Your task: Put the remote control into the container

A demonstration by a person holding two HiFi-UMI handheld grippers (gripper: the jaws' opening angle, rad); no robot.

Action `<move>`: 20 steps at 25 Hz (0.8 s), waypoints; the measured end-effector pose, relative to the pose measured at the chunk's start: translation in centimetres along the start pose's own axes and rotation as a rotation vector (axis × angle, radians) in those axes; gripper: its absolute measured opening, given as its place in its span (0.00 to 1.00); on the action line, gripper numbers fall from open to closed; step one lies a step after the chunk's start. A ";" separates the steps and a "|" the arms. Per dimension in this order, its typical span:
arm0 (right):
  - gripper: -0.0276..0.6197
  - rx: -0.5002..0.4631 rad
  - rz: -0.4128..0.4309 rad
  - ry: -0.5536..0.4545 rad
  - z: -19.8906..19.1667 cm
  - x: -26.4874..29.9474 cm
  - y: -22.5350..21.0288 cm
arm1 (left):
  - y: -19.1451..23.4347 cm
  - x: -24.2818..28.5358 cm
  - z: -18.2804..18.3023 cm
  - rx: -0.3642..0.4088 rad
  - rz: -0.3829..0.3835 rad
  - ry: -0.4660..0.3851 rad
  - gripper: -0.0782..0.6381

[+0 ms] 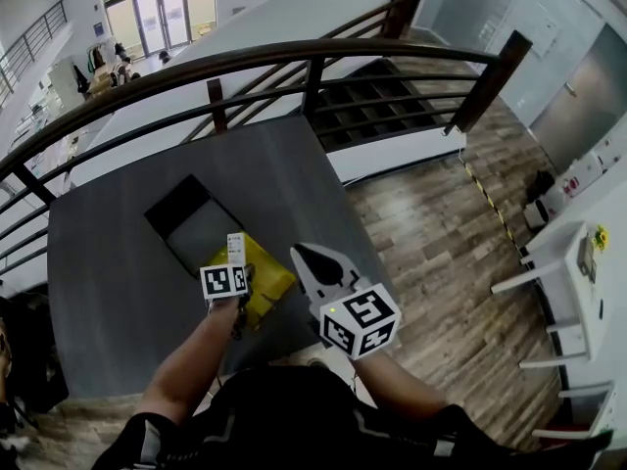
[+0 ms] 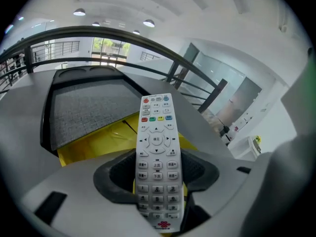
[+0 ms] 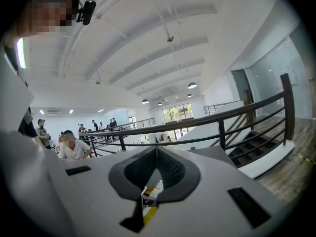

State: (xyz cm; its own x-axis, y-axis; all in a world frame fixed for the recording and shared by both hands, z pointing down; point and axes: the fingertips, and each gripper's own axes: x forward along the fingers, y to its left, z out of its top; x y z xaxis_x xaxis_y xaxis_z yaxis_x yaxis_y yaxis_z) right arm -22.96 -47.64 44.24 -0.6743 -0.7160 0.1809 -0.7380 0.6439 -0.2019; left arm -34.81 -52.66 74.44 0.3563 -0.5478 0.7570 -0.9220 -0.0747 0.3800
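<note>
A white remote control (image 2: 157,147) with rows of buttons stands between the jaws of my left gripper (image 2: 157,169), which is shut on its lower half. In the head view the left gripper (image 1: 238,262) holds the remote (image 1: 235,244) above a flat yellow item (image 1: 263,276) on the grey table (image 1: 108,262). Just beyond lies a shallow black container (image 1: 191,225) with a grey lined floor (image 2: 89,107). My right gripper (image 1: 300,252) hovers to the right of the remote, jaws closed tip to tip (image 3: 157,149) with nothing held.
A dark metal railing (image 1: 313,62) curves around the table's far side, with stairs and wooden flooring (image 1: 441,253) beyond and to the right. The table's right edge runs close to my right gripper. People sit far off in the right gripper view.
</note>
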 end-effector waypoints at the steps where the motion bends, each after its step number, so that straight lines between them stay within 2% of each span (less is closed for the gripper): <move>1: 0.05 0.008 -0.004 0.002 -0.1 0.0 -0.2 | 0.1 0.3 -0.2 -0.004 0.006 0.011 0.45; 7: 0.05 0.028 -0.025 0.016 -0.6 -0.1 -0.9 | 0.1 1.5 -1.2 0.035 0.046 0.079 0.45; 9: 0.05 0.036 -0.026 0.017 -0.8 -0.2 -1.1 | 0.0 1.9 -1.9 0.001 0.064 0.118 0.45; 12: 0.05 0.053 -0.026 0.014 -0.9 -0.2 -1.4 | -0.4 2.7 -3.1 -0.140 0.058 0.175 0.45; 13: 0.05 0.055 -0.027 0.012 -0.8 -0.2 -1.5 | -0.5 2.9 -3.3 -0.155 0.062 0.182 0.45; 17: 0.05 0.044 -0.014 0.022 -0.9 -0.3 -1.4 | -0.6 3.2 -3.7 -0.113 0.095 0.197 0.45; 20: 0.05 0.050 -0.013 0.036 -1.2 -0.4 -1.8 | -0.6 3.5 -3.5 -0.125 0.099 0.215 0.45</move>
State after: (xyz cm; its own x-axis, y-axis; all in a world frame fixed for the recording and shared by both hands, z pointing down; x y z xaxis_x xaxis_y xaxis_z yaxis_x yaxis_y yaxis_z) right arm -21.42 -48.14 45.70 -0.6657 -0.7135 0.2185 -0.7451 0.6195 -0.2469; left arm -32.48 -51.62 78.67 0.3014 -0.3569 0.8842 -0.9328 0.0818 0.3510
